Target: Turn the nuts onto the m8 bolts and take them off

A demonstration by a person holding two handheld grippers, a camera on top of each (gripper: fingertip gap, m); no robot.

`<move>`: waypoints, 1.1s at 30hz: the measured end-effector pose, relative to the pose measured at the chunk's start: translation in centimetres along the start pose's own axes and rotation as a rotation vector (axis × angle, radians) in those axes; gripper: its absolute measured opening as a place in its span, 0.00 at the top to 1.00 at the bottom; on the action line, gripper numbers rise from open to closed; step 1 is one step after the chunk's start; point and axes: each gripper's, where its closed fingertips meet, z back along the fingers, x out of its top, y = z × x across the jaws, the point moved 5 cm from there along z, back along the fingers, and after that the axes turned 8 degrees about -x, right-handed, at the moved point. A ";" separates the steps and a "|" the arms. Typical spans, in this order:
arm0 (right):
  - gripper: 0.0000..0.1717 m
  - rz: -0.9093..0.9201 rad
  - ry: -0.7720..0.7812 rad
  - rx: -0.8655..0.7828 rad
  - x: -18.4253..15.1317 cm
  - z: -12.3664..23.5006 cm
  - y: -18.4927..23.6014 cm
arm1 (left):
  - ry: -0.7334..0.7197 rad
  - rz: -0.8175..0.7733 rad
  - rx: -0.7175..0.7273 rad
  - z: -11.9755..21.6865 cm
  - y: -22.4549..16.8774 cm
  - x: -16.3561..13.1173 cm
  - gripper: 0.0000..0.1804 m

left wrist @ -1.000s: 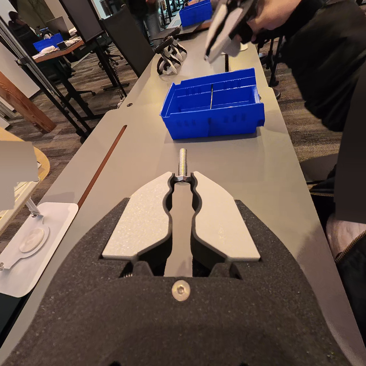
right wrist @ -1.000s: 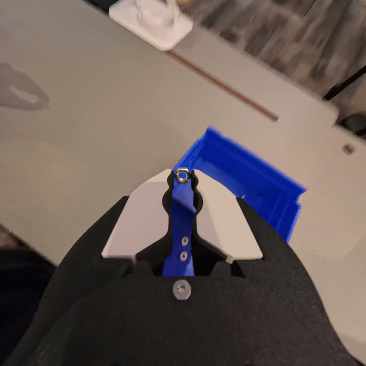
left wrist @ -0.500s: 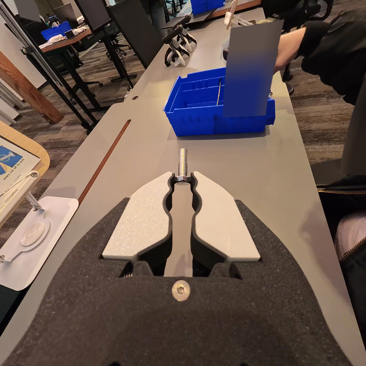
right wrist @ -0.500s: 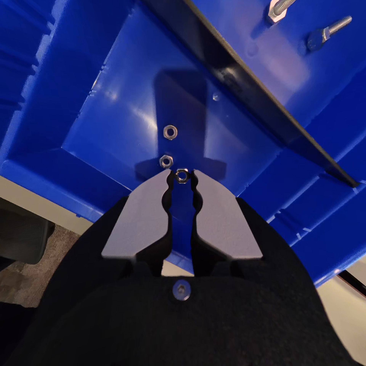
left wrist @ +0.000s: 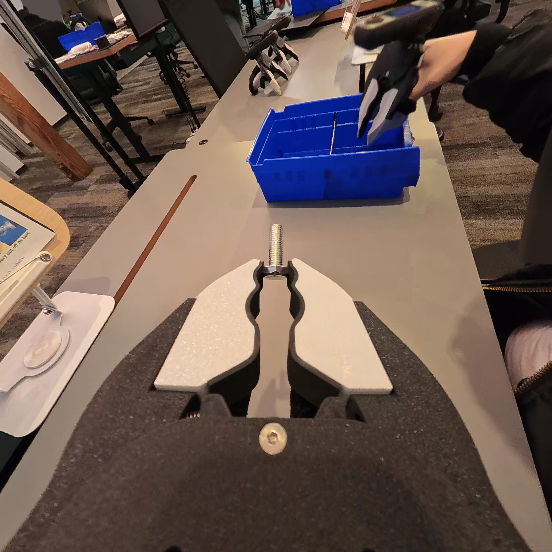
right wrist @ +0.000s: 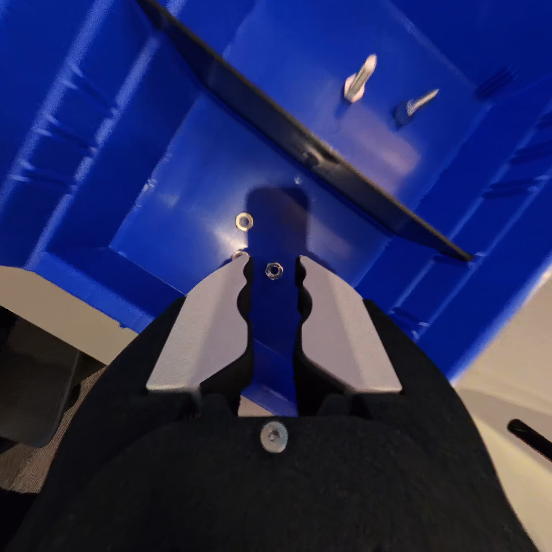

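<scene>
Hovering in the blue bin, R gripper is spread, a nut loose between tips, untouched. Bolt is clamped by head in L gripper, ahead. Risk: nut nudged aside, neighbour nut beside left tip caught instead.

A silver bolt is clamped by its hex head, its bare thread pointing forward over the table. Three small silver nuts lie flat in one bin compartment; two more bolts lie beyond the divider.
</scene>
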 end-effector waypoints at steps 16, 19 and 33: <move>0.86 0.587 -0.769 0.343 22.1 10.1 16.3 | 0.014 -0.008 -0.022 -0.2 -0.2 -0.5 0.92; 0.86 0.666 -0.857 0.433 25.7 9.7 20.0 | 0.025 -0.021 -0.030 -0.4 -0.6 -0.6 0.92; 0.95 0.864 -0.812 0.466 30.9 5.8 26.2 | 0.029 -0.043 -0.060 -0.7 -1.4 -0.4 0.92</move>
